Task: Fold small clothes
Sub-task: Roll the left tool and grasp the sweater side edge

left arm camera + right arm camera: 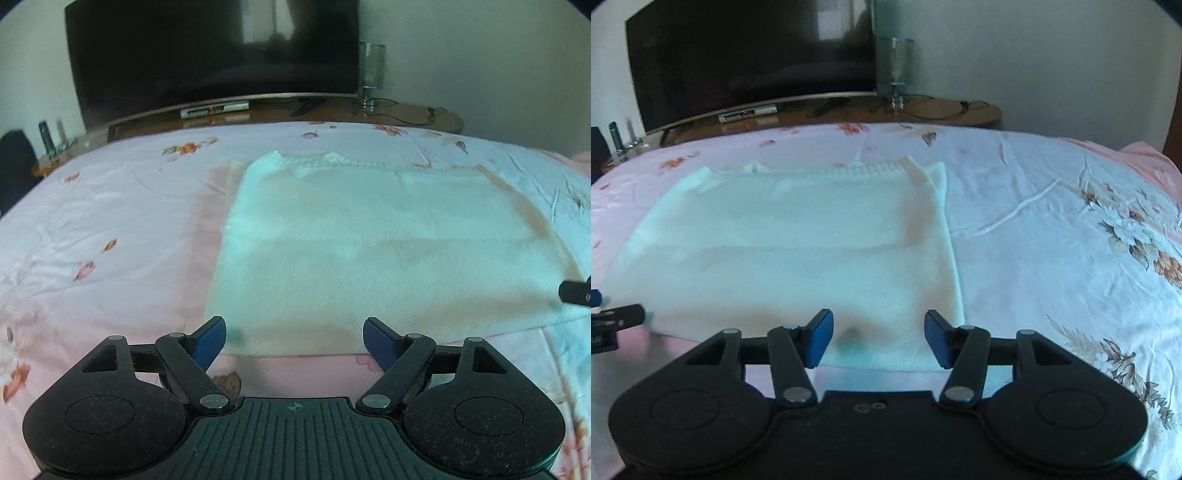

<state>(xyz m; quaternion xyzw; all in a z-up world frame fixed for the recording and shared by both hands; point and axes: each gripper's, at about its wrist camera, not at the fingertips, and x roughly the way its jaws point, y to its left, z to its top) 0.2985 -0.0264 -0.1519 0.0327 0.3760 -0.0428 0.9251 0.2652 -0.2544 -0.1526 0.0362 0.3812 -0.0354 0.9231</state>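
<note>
A white knitted garment (369, 251) lies flat on the pink floral bedsheet (110, 221), its ribbed edge at the far side. My left gripper (294, 338) is open and empty, just above the garment's near left corner. My right gripper (879, 338) is open and empty, over the garment's (798, 251) near right corner. The tip of the right gripper shows at the right edge of the left wrist view (576, 291). The left gripper shows at the left edge of the right wrist view (613, 321).
A dark television (210, 55) stands on a wooden stand (280, 110) beyond the bed. A glass vase (371, 74) stands at its right with cables beside it. Small items stand at the far left (48, 136).
</note>
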